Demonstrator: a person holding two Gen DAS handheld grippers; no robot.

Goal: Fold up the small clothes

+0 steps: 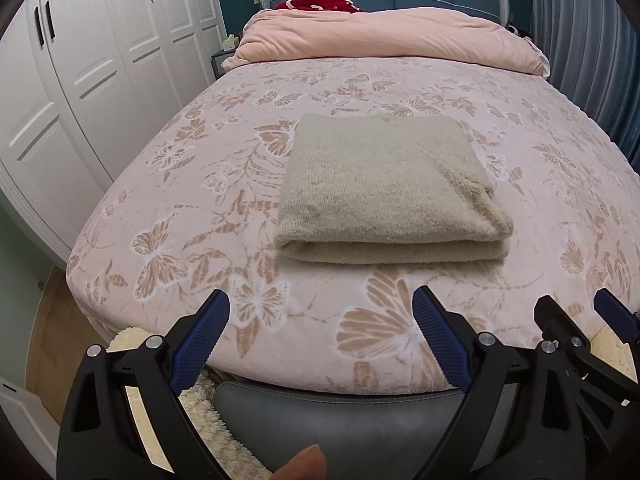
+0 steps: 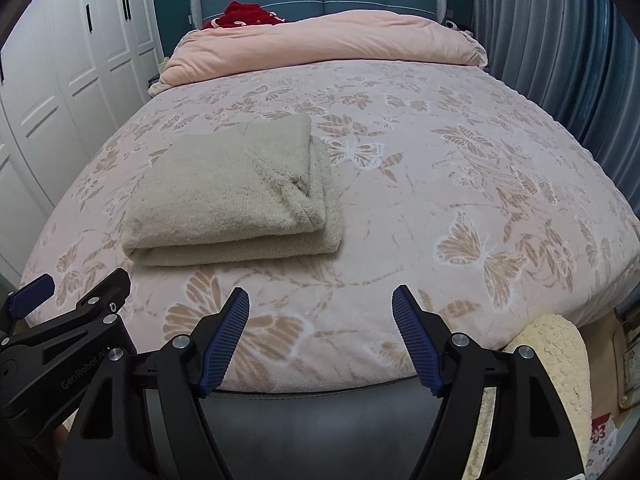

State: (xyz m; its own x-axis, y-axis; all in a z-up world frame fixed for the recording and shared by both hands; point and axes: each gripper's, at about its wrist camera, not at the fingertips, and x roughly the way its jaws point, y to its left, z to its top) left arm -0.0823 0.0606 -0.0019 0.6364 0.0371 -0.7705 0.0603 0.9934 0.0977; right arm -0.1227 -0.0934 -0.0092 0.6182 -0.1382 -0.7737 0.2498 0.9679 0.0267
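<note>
**Folded beige knit lies on the bed, both claws open and empty**

The beige sweater [image 1: 390, 188] is a soft, fuzzy knit folded into a thick rectangle, its rounded fold edge facing the cameras and a fluffier flap tucked at its right side. It rests on the bed [image 1: 520, 208], whose plush pink cover carries tan and white butterflies.

The left claw [image 1: 320, 328] hangs near the foot of the bed, short of the sweater and apart from it, its ribbed blue pads spread wide with nothing between them. The right claw [image 2: 320, 320] sits beside it, equally spread and empty; the sweater lies ahead and to its left.

A puffy pink duvet [image 1: 392, 40] is heaped at the headboard, partly hiding a red fabric [image 1: 320, 0] that cannot be identified.
</note>
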